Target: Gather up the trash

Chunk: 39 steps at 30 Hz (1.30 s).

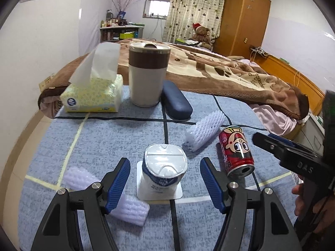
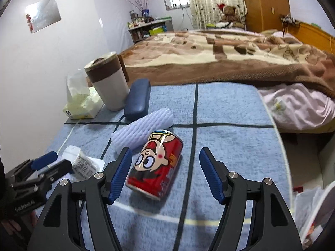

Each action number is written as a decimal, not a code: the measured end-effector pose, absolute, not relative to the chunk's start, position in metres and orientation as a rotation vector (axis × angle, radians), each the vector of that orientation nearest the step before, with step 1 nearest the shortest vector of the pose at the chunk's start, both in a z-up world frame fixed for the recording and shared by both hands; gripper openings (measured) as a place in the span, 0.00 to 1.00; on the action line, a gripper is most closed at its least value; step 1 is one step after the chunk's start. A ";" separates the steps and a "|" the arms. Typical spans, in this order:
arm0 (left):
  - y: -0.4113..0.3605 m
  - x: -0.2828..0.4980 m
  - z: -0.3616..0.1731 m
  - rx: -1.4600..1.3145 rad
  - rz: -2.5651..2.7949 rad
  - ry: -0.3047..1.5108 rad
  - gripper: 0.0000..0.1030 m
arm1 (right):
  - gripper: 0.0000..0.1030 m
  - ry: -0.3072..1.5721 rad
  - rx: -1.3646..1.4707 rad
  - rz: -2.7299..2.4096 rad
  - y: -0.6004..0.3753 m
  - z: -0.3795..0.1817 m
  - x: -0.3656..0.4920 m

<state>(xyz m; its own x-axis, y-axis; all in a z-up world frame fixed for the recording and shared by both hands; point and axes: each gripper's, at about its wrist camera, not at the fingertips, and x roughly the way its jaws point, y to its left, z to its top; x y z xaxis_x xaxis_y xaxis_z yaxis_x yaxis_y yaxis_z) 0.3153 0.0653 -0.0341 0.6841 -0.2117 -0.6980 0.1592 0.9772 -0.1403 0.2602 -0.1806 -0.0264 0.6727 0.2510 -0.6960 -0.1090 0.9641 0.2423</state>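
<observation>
Surface: tabletop [image 1: 104, 138] under a blue textured cloth crossed by dark and pale yellow lines. A bed with a brown and cream plush blanket [image 1: 230, 71] runs along its far edge; beyond stand a wooden wardrobe [image 1: 245, 16], a patterned curtain [image 1: 194, 8] and a teddy bear [image 1: 202, 34].

Far left corner: yellow-printed tissue pack [image 1: 94, 96], one sheet standing up; beside it a tall cream and brown lidded tumbler [image 1: 147, 73]; touching that, a dark blue oblong glasses case [image 1: 177, 102].

Trash, toward the near edge:
- Small white plastic cup [image 1: 163, 171], wrinkled foil lid, upright on a flat white square near the middle.
- Red drink can [image 2: 156, 163], cartoon face print, smooth metal, lying on its side with its opened end toward me, right of the cup.
- White foam mesh sleeve [image 2: 144, 127], ribbed and soft, lying just beyond the can, touching it as far as I can tell.
- Two more foam sleeves, [image 1: 80, 177] and [image 1: 132, 209], left of the cup by the near edge.

Tools: my left gripper [image 1: 165, 185] is spread wide, ribbed blue pads on either side of the cup, holding nothing. My right gripper [image 2: 165, 174] is likewise wide apart and empty, the can lying between its pads, close to the left one.
</observation>
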 end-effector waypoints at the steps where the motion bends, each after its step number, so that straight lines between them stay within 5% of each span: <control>1: 0.064 0.319 -0.038 -0.067 -0.214 0.805 0.67 | 0.66 0.815 0.190 0.204 -0.180 -0.028 0.263; 26: 0.063 0.339 -0.064 -0.051 -0.177 0.847 0.67 | 0.67 0.900 0.085 0.213 -0.153 -0.055 0.278; 29: 0.062 0.339 -0.064 -0.055 -0.181 0.843 0.62 | 0.65 0.890 0.080 0.211 -0.152 -0.054 0.276; 31: 0.061 0.338 -0.064 -0.054 -0.185 0.842 0.59 | 0.55 0.886 0.084 0.224 -0.152 -0.054 0.275; 39: 0.056 0.333 -0.062 -0.028 -0.189 0.841 0.52 | 0.54 0.881 0.083 0.221 -0.153 -0.054 0.270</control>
<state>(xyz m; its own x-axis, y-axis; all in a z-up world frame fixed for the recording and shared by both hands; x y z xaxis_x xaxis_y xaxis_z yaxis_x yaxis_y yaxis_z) 0.3335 0.0557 -0.0617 0.6508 -0.1775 -0.7382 0.1553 0.9829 -0.0994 0.2698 -0.1534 -0.0538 0.6155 0.2256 -0.7552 -0.1572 0.9741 0.1628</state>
